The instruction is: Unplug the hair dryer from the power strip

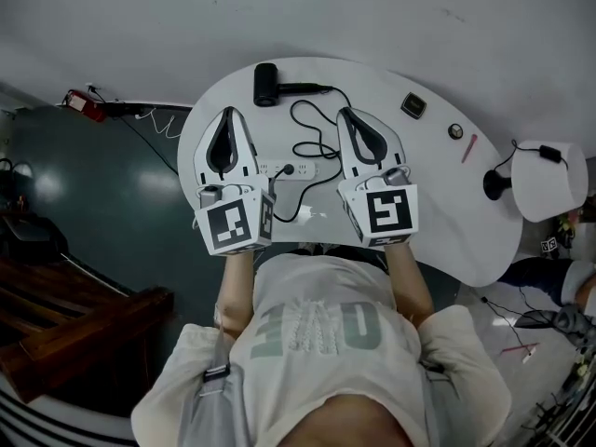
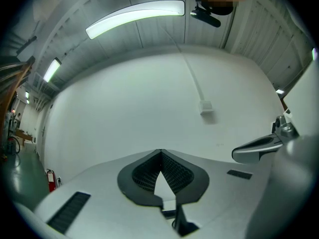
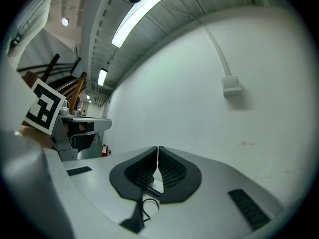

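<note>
Fig. 1. I hold the left gripper and right gripper over the white table, both with jaws pressed together and empty. The hair dryer lies at the far edge. Its cord leads nearer, to the power strip between the grippers.

Smooth matt white table, matt black plastic hair dryer, ribbed left gripper pads

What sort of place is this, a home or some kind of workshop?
Likely a lab or workshop: strip lights on a ribbed ceiling, a fire extinguisher on a bare green floor, and one white table against a plain wall.
</note>
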`<action>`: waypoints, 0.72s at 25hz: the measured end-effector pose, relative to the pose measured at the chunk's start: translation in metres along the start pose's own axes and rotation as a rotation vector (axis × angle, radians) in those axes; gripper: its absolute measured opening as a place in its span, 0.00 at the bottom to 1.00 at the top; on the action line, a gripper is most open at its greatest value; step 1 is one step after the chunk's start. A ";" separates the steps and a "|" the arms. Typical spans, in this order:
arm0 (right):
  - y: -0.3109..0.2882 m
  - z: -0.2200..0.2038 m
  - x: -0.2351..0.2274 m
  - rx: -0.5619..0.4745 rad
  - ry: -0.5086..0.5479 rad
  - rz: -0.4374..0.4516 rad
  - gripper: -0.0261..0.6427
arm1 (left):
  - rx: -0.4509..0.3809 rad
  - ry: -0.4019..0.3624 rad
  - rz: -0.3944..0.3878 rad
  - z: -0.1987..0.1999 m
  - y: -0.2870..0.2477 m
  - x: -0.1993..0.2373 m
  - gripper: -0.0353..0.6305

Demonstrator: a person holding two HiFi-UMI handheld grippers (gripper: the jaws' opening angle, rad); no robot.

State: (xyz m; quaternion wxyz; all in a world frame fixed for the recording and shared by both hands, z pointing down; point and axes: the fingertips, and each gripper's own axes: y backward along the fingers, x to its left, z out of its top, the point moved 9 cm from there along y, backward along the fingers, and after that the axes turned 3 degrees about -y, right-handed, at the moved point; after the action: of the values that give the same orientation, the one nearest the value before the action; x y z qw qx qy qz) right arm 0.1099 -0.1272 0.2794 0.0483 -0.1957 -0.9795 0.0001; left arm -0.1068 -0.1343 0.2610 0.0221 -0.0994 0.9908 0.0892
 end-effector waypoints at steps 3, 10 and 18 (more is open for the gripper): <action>0.001 -0.003 -0.002 -0.003 -0.013 0.016 0.07 | -0.004 -0.005 0.013 -0.003 0.001 -0.001 0.07; -0.002 -0.004 0.000 -0.021 -0.023 0.077 0.07 | 0.002 0.002 0.043 -0.003 0.007 0.001 0.07; -0.007 -0.009 0.012 0.003 -0.052 0.153 0.07 | 0.042 -0.092 -0.176 0.007 -0.010 0.021 0.08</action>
State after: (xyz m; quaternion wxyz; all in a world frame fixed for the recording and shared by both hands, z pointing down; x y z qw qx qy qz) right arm 0.0969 -0.1293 0.2900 0.0230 -0.2698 -0.9626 0.0103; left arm -0.1252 -0.1463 0.2507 0.0777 -0.1814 0.9778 0.0708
